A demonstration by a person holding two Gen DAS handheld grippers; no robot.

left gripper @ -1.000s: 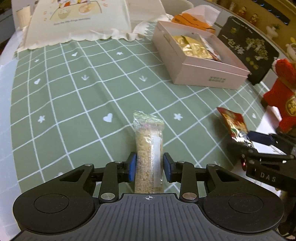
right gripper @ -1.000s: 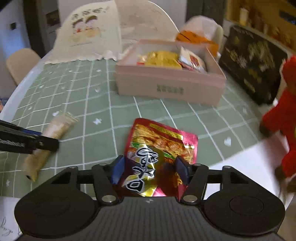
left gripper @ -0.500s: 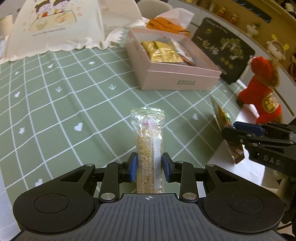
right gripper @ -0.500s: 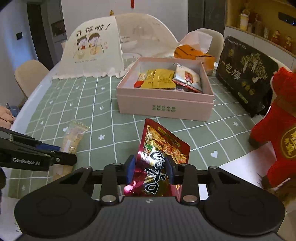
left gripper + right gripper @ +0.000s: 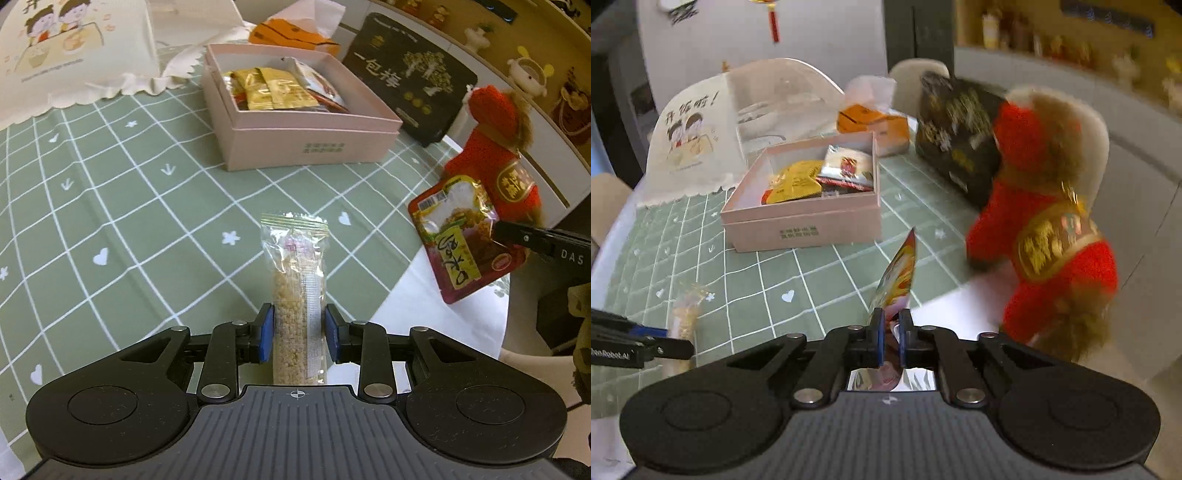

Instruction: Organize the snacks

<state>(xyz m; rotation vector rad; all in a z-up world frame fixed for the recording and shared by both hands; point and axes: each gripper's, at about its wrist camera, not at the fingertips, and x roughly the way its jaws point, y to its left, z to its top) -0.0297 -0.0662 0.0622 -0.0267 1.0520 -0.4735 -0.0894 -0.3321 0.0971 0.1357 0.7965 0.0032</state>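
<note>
A clear-wrapped grain bar (image 5: 297, 266) stands upright between the blue pads of my left gripper (image 5: 299, 325), which is shut on it above the green checked cloth. My right gripper (image 5: 891, 328) has its jaws closing on a red snack packet (image 5: 899, 273), pinched thin and edge-on between the pads. In the left wrist view that packet (image 5: 458, 243) hangs at the right, off the cloth, from the right gripper's fingers (image 5: 535, 240). The open pink box (image 5: 306, 147) with several gold and red packets inside sits ahead of both grippers.
A red plush toy (image 5: 1052, 240) stands right of the pink box (image 5: 801, 229), with a black gift box (image 5: 410, 74) behind it. An orange carton (image 5: 291, 33) and a white mesh food cover (image 5: 74, 48) lie at the back. The bare white table edge (image 5: 424, 314) shows at the right.
Both snacks have come up off the cloth and nearer the pink box. The right jaws have narrowed on the red packet, which has rolled from flat to edge-on.
</note>
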